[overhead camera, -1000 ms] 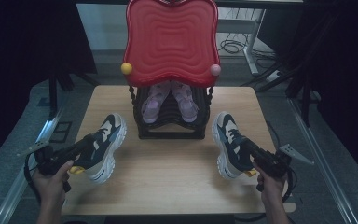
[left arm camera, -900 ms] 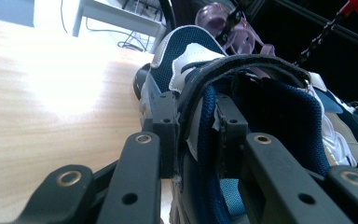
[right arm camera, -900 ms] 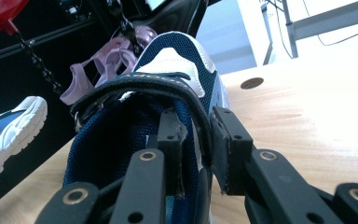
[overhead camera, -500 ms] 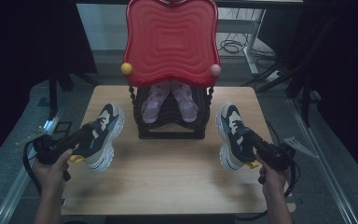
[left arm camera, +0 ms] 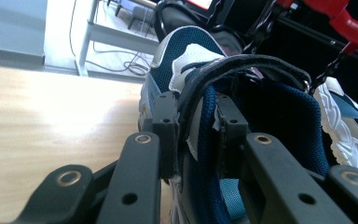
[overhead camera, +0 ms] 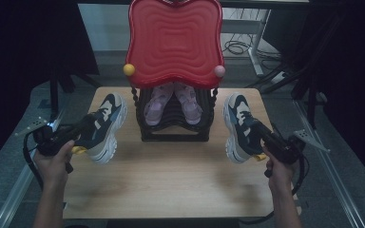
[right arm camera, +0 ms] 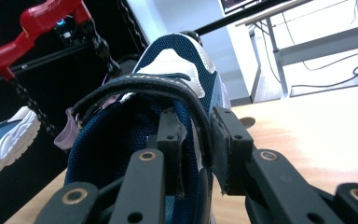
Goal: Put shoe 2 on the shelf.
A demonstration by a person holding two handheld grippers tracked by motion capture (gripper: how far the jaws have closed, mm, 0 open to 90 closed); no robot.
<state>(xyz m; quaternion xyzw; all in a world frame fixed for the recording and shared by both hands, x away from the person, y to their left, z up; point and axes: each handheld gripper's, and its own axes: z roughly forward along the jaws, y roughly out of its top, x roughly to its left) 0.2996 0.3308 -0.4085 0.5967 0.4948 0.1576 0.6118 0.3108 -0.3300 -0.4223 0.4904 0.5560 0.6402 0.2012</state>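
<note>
sneakers: left sneaker (overhead camera: 102, 126) and right sneaker (overhead camera: 240, 126), chunky but probably light, soft uppers
grab spot: heel collar, stiffest edge
left tool (left arm camera: 196, 135): clamped on left sneaker's collar
right tool (right arm camera: 193, 144): clamped on right sneaker's collar

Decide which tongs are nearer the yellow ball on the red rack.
Left. The left tongs, clamped on the left sneaker, sit below-left of the yellow ball; the right tongs, gripping the right sneaker, are across the table.
</note>
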